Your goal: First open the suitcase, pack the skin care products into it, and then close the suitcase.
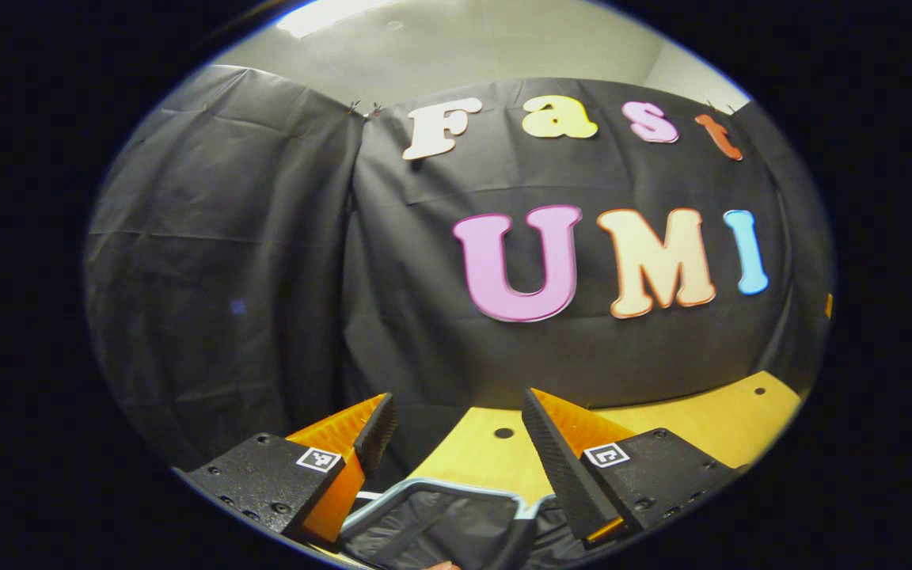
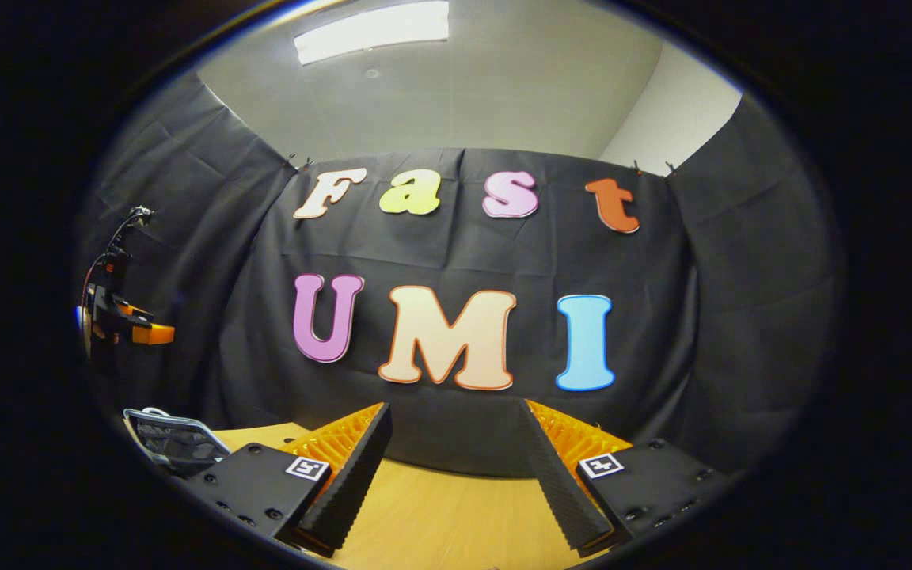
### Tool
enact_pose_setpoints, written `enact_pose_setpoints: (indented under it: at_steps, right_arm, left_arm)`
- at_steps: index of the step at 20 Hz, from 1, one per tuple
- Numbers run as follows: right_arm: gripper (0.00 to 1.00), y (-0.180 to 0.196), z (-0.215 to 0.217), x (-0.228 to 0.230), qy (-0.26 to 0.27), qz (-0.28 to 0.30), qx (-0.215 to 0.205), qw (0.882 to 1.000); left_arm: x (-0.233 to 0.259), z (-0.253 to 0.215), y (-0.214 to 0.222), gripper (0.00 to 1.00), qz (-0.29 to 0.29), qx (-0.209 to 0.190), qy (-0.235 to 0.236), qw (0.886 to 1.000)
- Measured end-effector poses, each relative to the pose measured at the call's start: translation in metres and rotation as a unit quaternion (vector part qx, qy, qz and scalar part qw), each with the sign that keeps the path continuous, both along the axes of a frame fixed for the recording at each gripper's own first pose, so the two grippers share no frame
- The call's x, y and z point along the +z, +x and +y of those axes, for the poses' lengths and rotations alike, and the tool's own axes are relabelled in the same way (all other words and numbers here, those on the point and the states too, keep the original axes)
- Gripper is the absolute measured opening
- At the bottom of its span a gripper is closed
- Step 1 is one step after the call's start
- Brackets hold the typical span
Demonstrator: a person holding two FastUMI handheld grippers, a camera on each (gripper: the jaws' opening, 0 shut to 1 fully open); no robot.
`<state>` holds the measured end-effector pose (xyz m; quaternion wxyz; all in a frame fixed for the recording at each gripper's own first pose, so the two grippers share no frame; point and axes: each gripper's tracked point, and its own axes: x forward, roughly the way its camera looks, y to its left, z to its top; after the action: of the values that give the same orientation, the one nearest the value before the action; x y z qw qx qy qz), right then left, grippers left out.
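Left tongs [image 1: 456, 431] stand with fingers apart above the raised lid of the suitcase [image 1: 456, 514], its pale rim and dark mesh lining just below and between the fingertips, neither finger touching it. Beyond the suitcase lies the yellow tabletop [image 1: 685, 419]. Right tongs [image 2: 456, 443] hang spread and empty over the tabletop [image 2: 440, 522], well to the right of the suitcase [image 2: 171, 439], where the left tongs [image 2: 127, 321] hover above its lid.
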<state>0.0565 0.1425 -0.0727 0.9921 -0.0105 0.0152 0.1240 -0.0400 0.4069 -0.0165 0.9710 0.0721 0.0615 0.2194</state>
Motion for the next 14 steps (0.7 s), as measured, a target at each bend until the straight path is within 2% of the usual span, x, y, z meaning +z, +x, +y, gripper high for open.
enact_pose_setpoints:
  at_steps: [1, 2, 3, 4, 6, 7, 8, 9, 10, 11, 12, 13, 14]
  right_arm:
    - [0.98, -0.002, -0.012, 0.003, 0.004, -0.005, -0.006, 1.000]
    - [0.98, -0.004, -0.023, 0.004, 0.008, -0.006, -0.010, 1.000]
    - [0.98, -0.006, -0.032, 0.004, 0.009, -0.003, -0.011, 1.000]
    - [0.98, -0.008, -0.041, 0.004, 0.007, -0.002, -0.012, 1.000]
    - [0.98, -0.012, -0.062, 0.006, -0.001, -0.003, -0.020, 1.000]
    - [0.98, -0.015, -0.072, 0.007, -0.003, -0.005, -0.023, 1.000]
    - [0.98, -0.018, -0.078, 0.008, -0.003, -0.005, -0.023, 1.000]
    - [0.98, -0.021, -0.084, 0.005, -0.002, -0.001, -0.023, 1.000]
    - [1.00, -0.025, -0.089, 0.002, -0.003, 0.006, -0.020, 1.000]
    - [0.98, -0.028, -0.094, -0.002, -0.006, 0.013, -0.018, 1.000]
    - [0.98, -0.030, -0.099, -0.005, -0.010, 0.018, -0.016, 1.000]
    - [0.98, -0.033, -0.104, -0.004, -0.013, 0.021, -0.015, 1.000]
    - [0.98, -0.035, -0.108, -0.003, -0.013, 0.022, -0.014, 1.000]
  left_arm:
    - [0.001, -0.022, 0.007, 0.95, -0.003, -0.018, 0.002, 1.000]
    - [0.001, -0.043, 0.012, 1.00, -0.005, -0.032, 0.003, 0.999]
    - [0.000, -0.060, 0.016, 1.00, -0.006, -0.045, 0.002, 0.999]
    - [-0.002, -0.081, 0.019, 0.95, -0.009, -0.059, -0.001, 0.998]
    - [-0.009, -0.122, 0.025, 0.95, -0.013, -0.085, -0.012, 0.996]
    - [-0.014, -0.140, 0.029, 1.00, -0.012, -0.099, -0.018, 0.995]
    - [-0.020, -0.159, 0.031, 0.95, -0.006, -0.111, -0.023, 0.993]
    - [-0.025, -0.176, 0.032, 1.00, -0.002, -0.123, -0.024, 0.992]
    - [-0.029, -0.192, 0.032, 0.95, -0.003, -0.132, -0.023, 0.991]
    - [-0.033, -0.210, 0.034, 1.00, -0.001, -0.142, -0.023, 0.990]
    - [-0.040, -0.225, 0.032, 0.95, 0.003, -0.151, -0.029, 0.988]
    - [-0.048, -0.242, 0.033, 0.95, 0.007, -0.163, -0.036, 0.986]
    - [-0.055, -0.258, 0.032, 1.00, 0.012, -0.173, -0.041, 0.984]
